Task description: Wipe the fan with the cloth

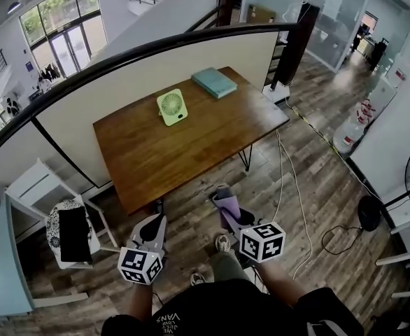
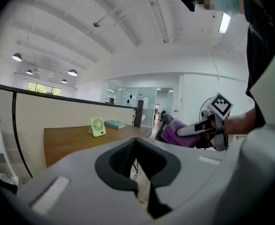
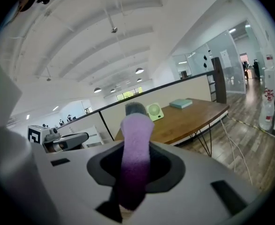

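A small light-green fan stands upright on the far part of the wooden table, well ahead of both grippers. It also shows as the fan and the fan. My right gripper is off the table's near edge and shut on a purple cloth. The cloth sticks up between the jaws. My left gripper hangs below the table's near edge, and its jaws look closed on nothing.
A teal book lies to the right of the fan. A partition with a black rail backs the table. A white chair with a dark cushion stands at the left. A white cable runs over the floor at the right.
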`<state>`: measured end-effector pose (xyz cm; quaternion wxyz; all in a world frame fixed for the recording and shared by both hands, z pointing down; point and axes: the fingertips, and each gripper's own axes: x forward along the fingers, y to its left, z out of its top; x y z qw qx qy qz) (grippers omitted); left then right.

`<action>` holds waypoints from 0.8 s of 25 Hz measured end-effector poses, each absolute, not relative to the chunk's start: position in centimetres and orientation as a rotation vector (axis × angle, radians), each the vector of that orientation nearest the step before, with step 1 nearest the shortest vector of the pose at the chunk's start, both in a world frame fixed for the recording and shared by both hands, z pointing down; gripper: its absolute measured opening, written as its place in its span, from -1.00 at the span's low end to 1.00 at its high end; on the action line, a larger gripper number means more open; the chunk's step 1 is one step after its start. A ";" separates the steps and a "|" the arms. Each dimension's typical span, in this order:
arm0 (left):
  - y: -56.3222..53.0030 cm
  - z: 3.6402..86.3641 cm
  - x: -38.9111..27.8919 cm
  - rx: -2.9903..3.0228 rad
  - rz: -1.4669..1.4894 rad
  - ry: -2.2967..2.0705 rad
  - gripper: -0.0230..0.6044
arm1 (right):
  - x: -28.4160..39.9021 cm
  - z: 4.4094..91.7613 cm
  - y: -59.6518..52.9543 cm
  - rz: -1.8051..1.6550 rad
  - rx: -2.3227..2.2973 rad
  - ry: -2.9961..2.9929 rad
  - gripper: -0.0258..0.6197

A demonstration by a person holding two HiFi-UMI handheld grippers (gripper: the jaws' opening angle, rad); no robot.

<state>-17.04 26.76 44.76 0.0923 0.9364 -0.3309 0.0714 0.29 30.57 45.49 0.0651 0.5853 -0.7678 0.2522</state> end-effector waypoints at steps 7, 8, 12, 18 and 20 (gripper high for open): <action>21.8 45.0 -14.5 2.755 0.217 -1.025 -0.89 | 2.2 46.6 25.4 0.796 1.704 -2.347 -0.62; 21.2 44.9 -14.0 2.755 0.222 -1.030 -0.89 | 2.6 46.5 24.5 0.795 1.694 -2.356 -0.62; 18.4 44.4 -11.8 2.737 0.221 -1.072 -0.89 | 4.4 46.2 21.3 0.791 1.643 -2.388 -0.62; 15.6 44.5 -8.1 2.707 0.228 -1.123 -0.89 | 7.0 46.5 17.5 0.797 1.539 -2.426 -0.62; 14.8 44.7 -7.2 2.694 0.229 -1.143 -0.89 | 7.6 46.7 16.5 0.798 1.501 -2.436 -0.62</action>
